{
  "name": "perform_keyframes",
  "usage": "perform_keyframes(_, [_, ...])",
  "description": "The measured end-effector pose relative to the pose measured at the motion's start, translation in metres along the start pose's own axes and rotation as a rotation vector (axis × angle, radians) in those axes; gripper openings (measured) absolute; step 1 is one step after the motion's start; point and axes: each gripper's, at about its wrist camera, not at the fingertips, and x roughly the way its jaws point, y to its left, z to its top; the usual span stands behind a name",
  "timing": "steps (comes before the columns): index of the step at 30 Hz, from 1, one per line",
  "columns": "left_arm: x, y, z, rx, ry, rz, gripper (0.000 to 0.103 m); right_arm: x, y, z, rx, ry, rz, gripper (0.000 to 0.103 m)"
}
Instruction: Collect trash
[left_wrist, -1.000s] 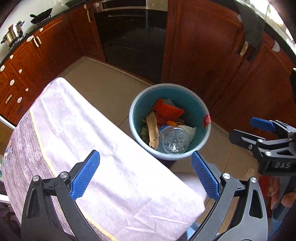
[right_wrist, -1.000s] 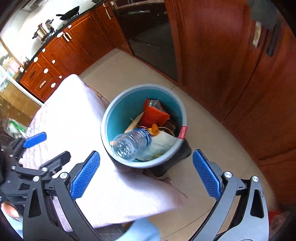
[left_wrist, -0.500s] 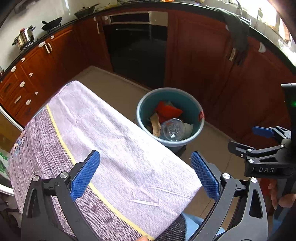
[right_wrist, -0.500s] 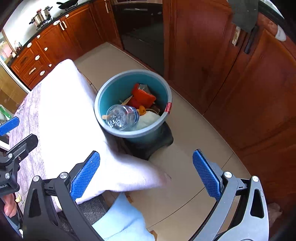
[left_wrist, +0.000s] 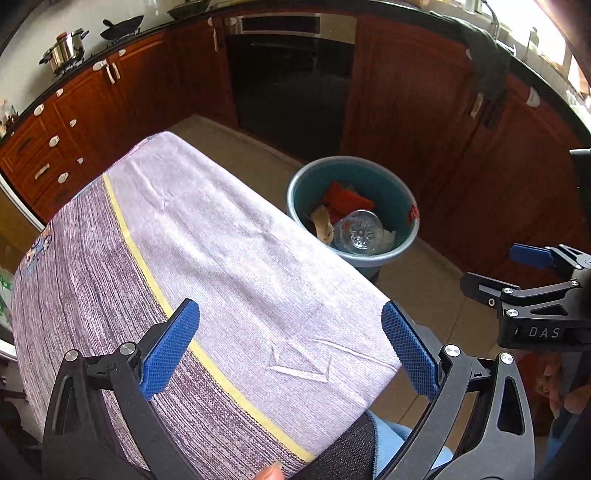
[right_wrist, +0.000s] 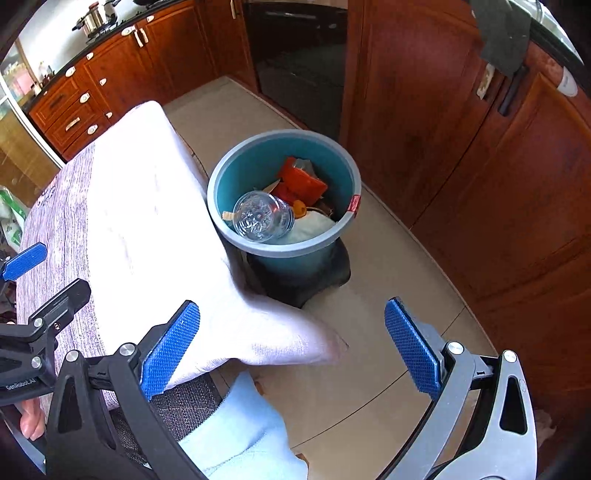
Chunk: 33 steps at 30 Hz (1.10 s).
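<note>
We held both the left gripper (left_wrist: 290, 349) and right gripper (right_wrist: 291, 349) spread wide and empty above the table (left_wrist: 229, 258), since the bottle (right_wrist: 263, 216) already lay inside the bin (right_wrist: 221, 177) just beside the table.

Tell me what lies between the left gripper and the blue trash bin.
In the left wrist view, only the bare cloth-covered table stretches from the open left gripper to the trash bin; no trash on it.

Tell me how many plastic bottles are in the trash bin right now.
1. A clear plastic bottle lies on top of the trash at the near side of the blue bin. Others could be buried under the wrappers.
</note>
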Motion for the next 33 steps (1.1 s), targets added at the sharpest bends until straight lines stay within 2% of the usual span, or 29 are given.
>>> perform_keyframes(13, [0.022,0.015,-0.013,-0.016,0.052,0.019,0.099,0.038,0.014,-0.002,-0.009,0.085,0.008,0.096])
perform_keyframes(33, [0.033,0.014,-0.017,0.003,0.074,0.025,0.099,0.061,0.02,0.001,-0.026,0.13,0.0,0.096])
